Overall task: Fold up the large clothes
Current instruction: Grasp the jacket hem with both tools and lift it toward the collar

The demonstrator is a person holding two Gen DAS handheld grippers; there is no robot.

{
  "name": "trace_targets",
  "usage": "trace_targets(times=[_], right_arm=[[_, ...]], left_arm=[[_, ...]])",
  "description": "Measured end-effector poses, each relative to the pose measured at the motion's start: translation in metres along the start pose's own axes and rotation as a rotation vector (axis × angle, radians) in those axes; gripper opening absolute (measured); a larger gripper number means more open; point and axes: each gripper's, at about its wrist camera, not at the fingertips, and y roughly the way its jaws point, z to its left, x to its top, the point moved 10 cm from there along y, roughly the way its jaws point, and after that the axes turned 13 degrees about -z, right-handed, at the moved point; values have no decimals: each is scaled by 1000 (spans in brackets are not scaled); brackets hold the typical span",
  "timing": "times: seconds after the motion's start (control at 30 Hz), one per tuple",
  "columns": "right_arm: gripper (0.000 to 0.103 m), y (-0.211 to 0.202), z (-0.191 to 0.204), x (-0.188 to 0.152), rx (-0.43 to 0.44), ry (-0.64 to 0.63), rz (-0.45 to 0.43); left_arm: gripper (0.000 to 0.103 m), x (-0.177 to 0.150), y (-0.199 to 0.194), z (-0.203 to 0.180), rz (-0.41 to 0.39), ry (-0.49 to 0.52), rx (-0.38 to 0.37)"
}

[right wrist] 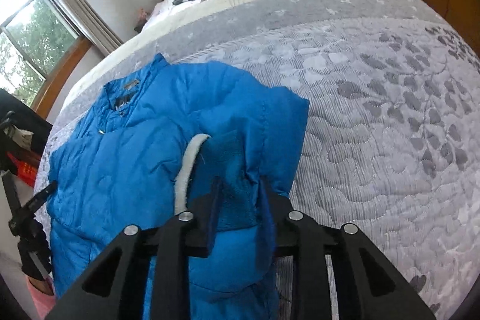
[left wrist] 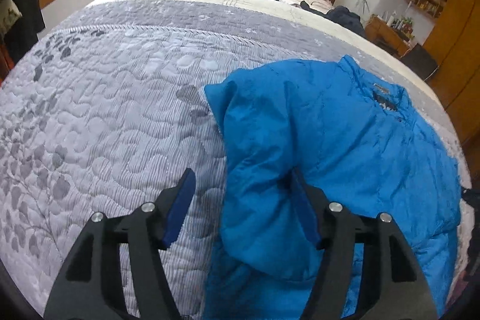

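Right wrist view: right gripper (right wrist: 240, 212) jaws pinch the blue jacket (right wrist: 144, 140) sleeve, left gripper (left wrist: 243, 209) jaws gape wide. Jacket's near the bed (right wrist: 375, 125) edge, sleeves tucked, body probably unfolded.

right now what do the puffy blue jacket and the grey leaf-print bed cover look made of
Puffy blue jacket: thin synthetic shell, likely nylon, slight sheen, padded creases; the cuff looks fleecy.
Grey leaf-print bed cover: matte quilted woven fabric, perhaps cotton, with stitched ridges.
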Motion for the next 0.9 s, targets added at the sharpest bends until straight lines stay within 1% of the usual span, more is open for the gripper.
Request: trace_targets(times=[0.03,0.07,0.1,0.13,0.17,0.23,0.3,0.37,0.47,0.53,0.67,0.77,0.83,0.9], right_arm=[[31,-5,1,1,8,2,-6],[32,-9,2,3,13,5,-11],[32,-16,3,6,17,6,-23],[32,-22,5,9,20,1,-37],[32,-27,8,11,24,-4,-47],[32,-36,20,14,52,-17,-64],[32,-39,36,13,92,-31,-61],[32,-35,46,8,110,-53,-44],[31,-19,44,-3,84,-54,-1],[31,-8,39,-9,96,-32,24],[31,3,37,-16,129,-20,33],[32,1,37,-16,134,-13,23],[34,-7,36,-15,138,1,9],[42,-21,38,-14,128,-16,-13]], left_arm=[[64,2,-3,1,-6,-4,6],[62,6,-8,1,-19,-4,20],[62,12,-18,0,-52,4,35],[62,17,-26,-4,-81,17,33],[62,21,-32,-9,-97,26,23],[63,24,-46,-28,-124,41,-31],[63,20,-49,-46,-117,57,-86],[64,12,-44,-58,-95,79,-112],[63,-2,-24,-55,-59,117,-63],[63,-13,-13,-48,-37,123,-53],[65,-17,-9,-48,-66,181,-17],[64,-18,-15,-47,-68,179,-20],[64,-18,-25,-45,-59,146,-34],[66,-13,-38,-43,-66,116,-62]])
